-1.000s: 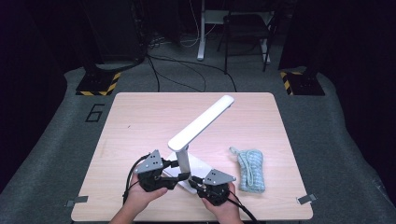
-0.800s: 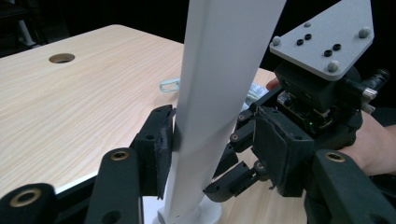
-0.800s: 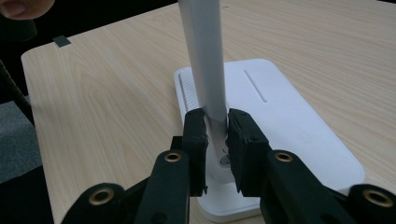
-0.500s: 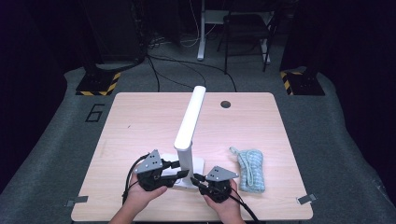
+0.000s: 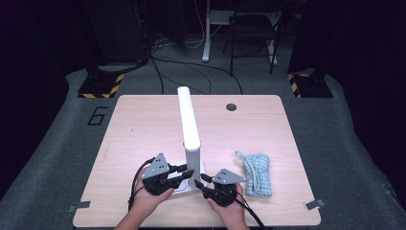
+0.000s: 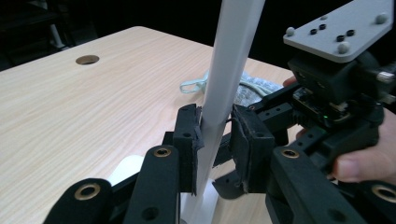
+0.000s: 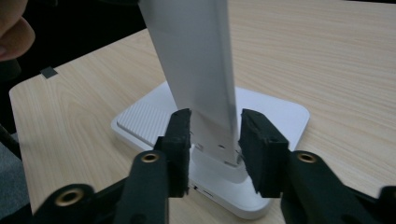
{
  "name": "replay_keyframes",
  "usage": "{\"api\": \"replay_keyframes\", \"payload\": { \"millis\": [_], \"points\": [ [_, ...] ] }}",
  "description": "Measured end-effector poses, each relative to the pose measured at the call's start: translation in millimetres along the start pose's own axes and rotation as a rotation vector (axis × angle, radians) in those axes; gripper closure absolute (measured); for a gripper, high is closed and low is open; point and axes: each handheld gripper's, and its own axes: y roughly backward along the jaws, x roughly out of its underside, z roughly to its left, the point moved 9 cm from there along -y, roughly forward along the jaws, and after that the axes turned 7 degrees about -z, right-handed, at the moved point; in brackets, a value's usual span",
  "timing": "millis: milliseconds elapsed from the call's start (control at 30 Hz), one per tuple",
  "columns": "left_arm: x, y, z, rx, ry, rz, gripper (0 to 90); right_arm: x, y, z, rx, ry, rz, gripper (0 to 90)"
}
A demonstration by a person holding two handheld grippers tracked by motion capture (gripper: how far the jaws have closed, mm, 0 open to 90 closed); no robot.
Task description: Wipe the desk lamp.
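White desk lamp at table center; L gripper at 7 o'clock clenches its post. R gripper at 5 o'clock, jaws just opening, post between, released.

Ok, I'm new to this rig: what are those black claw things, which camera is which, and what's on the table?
They are hand-held grippers, one in each of a person's hands. The big picture looks down from above the table. The other two cameras ride on the grippers and look along their black jaws. A white desk lamp stands on the wood, with a coiled pale cable beside it. The left gripper has just closed on the lamp's upright post. The right gripper sits around the post near the base, and its jaws have just been opening.
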Motion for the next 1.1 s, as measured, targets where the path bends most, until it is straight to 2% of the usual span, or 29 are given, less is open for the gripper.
{"api": "replay_keyframes", "payload": {
  "millis": [33,67,200,300,367,400,433,467,533,567,600,633,667,700,767,833,867,967,1000,1033,1067,1100],
  "points": [
    [0.0,0.0,0.0,0.0,0.0,0.0,73.4,0.0,0.0,0.0,0.0,0.0,0.0,61.1],
    [-1.0,-2.2,0.1,-0.016,-0.014,0.0,74.0,-1.6,-1.6,1.1,0.008,0.003,-0.016,56.1],
    [-2.1,-4.7,-0.2,-0.04,-0.023,-0.001,75.7,-1.9,-4.5,1.0,0.053,0.006,-0.016,45.7],
    [-3.0,-6.7,0.2,-0.057,-0.026,-0.007,76.6,-2.4,-7.4,-0.1,0.08,0.009,-0.014,42.3],
    [-3.8,-9.6,-1.4,-0.06,-0.009,-0.01,77.2,-4.2,-9.6,-1.4,0.097,0.011,-0.019,40.8],
    [-6.4,-12.4,-1.5,-0.045,0.02,-0.03,77.7,-7.0,-12.0,-1.8,0.111,0.001,-0.026,38.8],
    [-6.4,-12.4,-1.5,-0.045,0.02,-0.03,77.9,-7.0,-12.0,-1.8,0.111,0.001,-0.026,38.8],
    [-8.0,-15.1,-2.9,-0.026,0.043,-0.044,77.9,-9.6,-13.3,-5.0,0.139,0.005,-0.033,38.5],
    [-8.5,-15.3,-2.7,-0.03,0.041,-0.048,76.9,-11.1,-13.8,-6.5,0.135,0.001,-0.039,40.3],
    [-8.7,-15.2,-2.6,-0.026,0.043,-0.05,76.9,-12.7,-13.8,-9.7,0.148,0.002,-0.049,42.3],
    [-8.4,-14.9,-1.6,-0.033,0.046,-0.048,70.6,-14.5,-12.2,-16.2,0.166,0.011,-0.054,43.9],
    [-7.9,-13.6,0.0,-0.039,0.038,-0.041,67.6,-14.7,-12.1,-16.3,0.144,0.007,-0.048,47.9],
    [-7.7,-13.1,0.6,-0.035,0.045,-0.048,67.6,-14.7,-12.1,-16.3,0.144,0.007,-0.048,47.9],
    [-5.7,-10.1,3.8,-0.051,0.049,-0.042,63.9,-14.6,-9.1,-16.4,0.143,0.012,-0.033,50.3],
    [-4.7,-8.5,5.4,-0.049,0.052,-0.042,58.9,-15.1,-7.9,-18.0,0.14,0.027,-0.028,50.5],
    [-1.6,-5.6,7.8,-0.052,0.078,-0.041,56.7,-16.1,-7.2,-21.0,0.124,0.036,-0.023,50.4],
    [2.7,-2.2,14.3,-0.079,0.067,-0.035,52.7,-16.6,-5.8,-23.3,0.118,0.042,-0.015,50.7],
    [7.4,2.2,20.7,-0.096,0.079,-0.025,48.9,-17.3,-3.2,-27.2,0.14,0.052,-0.015,50.5],
    [9.2,3.9,24.0,-0.106,0.084,-0.028,47.6,-16.5,0.9,-33.1,0.167,0.032,-0.01,46.3],
    [11.2,6.1,26.9,-0.124,0.091,-0.029,47.6,-16.5,0.9,-33.1,0.167,0.032,-0.01,46.3],
    [13.6,9.2,29.1,-0.12,0.089,-0.02,46.5,-16.4,2.7,-36.8,0.172,0.028,-0.013,46.2],
    [15.5,10.2,30.8,-0.132,0.106,-0.036,45.9,-16.0,4.0,-39.4,0.172,0.015,-0.018,46.2]
  ]
}}
